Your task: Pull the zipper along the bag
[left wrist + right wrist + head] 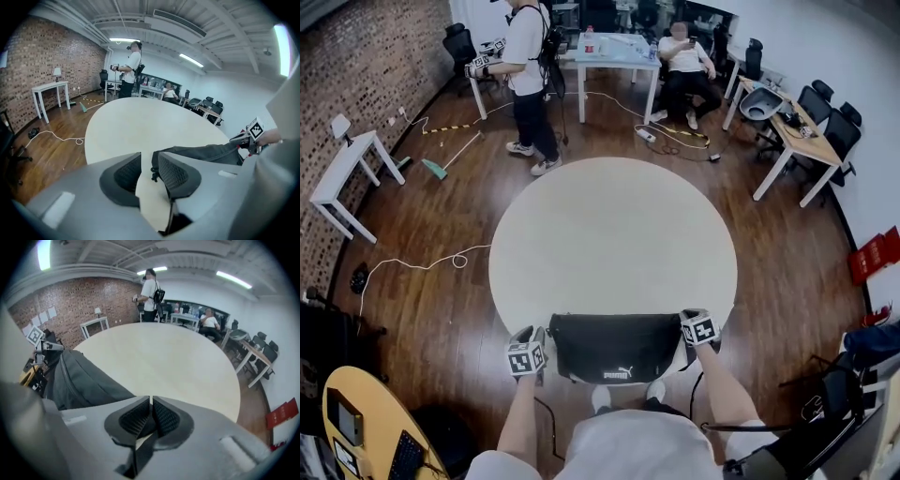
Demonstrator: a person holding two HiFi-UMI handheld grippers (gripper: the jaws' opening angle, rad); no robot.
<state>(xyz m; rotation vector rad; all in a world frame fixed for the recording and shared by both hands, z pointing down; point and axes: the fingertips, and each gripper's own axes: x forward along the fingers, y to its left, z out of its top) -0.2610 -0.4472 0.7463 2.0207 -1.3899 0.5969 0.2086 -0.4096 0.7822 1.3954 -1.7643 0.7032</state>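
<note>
The black bag (616, 345) lies at the near edge of the round worktop (609, 234), between the two grippers. At the bag's left end the left gripper (149, 160) has its fingers apart, the small zipper pull (153, 175) in the gap and not pinched. At the right end the right gripper (151, 401) has its fingers closed together on nothing

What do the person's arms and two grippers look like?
The left gripper and right gripper have pale grey bodies with dark mesh-textured fingers. Each carries a white cube with black square markers. The forearms are bare below a pale shirt; thin dark cables hang nearby.
</note>
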